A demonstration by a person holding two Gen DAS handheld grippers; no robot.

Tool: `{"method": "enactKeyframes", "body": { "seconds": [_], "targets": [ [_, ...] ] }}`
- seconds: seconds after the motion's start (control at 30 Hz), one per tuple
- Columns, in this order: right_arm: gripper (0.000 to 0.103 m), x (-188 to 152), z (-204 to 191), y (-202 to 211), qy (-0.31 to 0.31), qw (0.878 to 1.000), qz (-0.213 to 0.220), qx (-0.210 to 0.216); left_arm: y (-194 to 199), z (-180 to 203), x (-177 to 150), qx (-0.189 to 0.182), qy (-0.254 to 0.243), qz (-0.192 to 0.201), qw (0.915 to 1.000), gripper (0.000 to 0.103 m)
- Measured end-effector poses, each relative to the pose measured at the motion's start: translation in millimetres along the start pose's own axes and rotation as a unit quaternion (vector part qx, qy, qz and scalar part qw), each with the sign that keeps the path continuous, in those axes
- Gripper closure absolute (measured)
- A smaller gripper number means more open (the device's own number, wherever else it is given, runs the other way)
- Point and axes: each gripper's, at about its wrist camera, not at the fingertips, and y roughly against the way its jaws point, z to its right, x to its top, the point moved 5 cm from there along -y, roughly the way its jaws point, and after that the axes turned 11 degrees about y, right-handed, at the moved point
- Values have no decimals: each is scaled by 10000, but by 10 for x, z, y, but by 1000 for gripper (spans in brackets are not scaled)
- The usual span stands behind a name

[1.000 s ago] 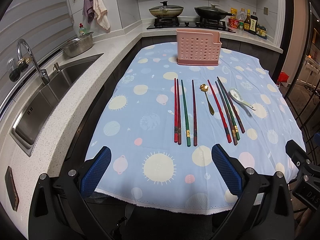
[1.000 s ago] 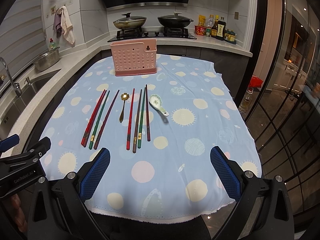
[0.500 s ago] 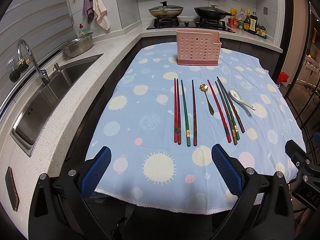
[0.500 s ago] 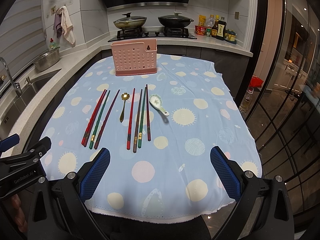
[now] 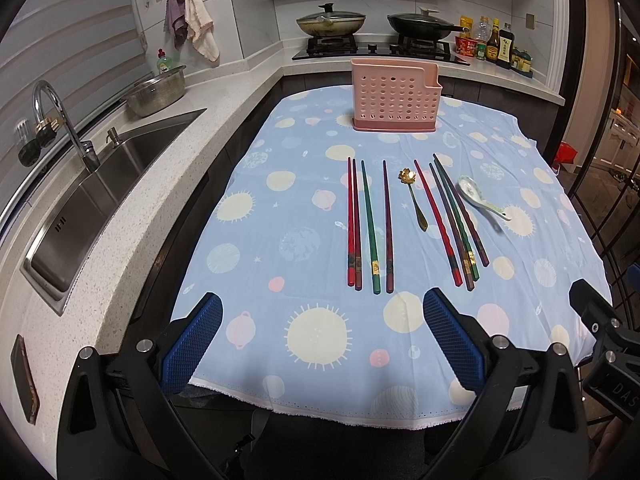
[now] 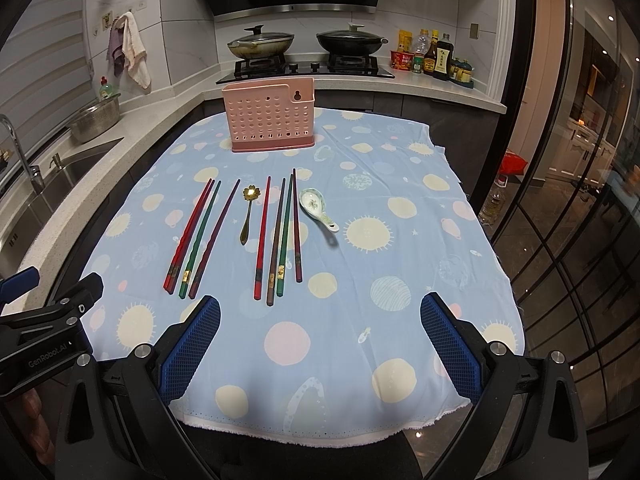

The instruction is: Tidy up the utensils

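Left gripper (image 5: 320,332): jaws spread wide, holding nothing, above near edge of tablecloth (image 5: 280,220). Right gripper (image 6: 320,332): same, wide apart, empty.

Utensils flat on cloth, handles toward camera. Left group of four chopsticks (image 5: 370,228): red, dark red, green, purple, roughly parallel. Gold spoon (image 5: 414,198) between groups. Right group of four chopsticks (image 5: 452,220), fanned and close together. White ceramic spoon (image 5: 478,197) just beside right group.

Pink holder (image 5: 394,98) upright at far end of cloth, well apart from utensils. Contents cannot be seen.
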Motion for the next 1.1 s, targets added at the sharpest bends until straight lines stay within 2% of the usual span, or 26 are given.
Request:
{"method": "enactKeyframes", "body": {
  "seconds": [0.23,0.4,0.57,0.87,1.1],
  "targets": [
    [7,8,11,-72,-85,9999,-86,-3,-137,-69,16,-130,203,-208,9995,7],
    [7,46,65,-286,-188,9995,-236,-20,-399,-239,112,-183,476,-368,9980,7],
    [7,72,144,-552,-308,9988,-391,30,-759,-350,204,-81,572,-543,9969,7],
    [7,159,161,-931,-360,9971,-665,91,-1351,-211,140,-92,271,-929,9953,8],
    [7,193,104,-1071,-336,9961,-805,150,-1618,-158,117,40,165,-1072,9941,8]
  ]
}}
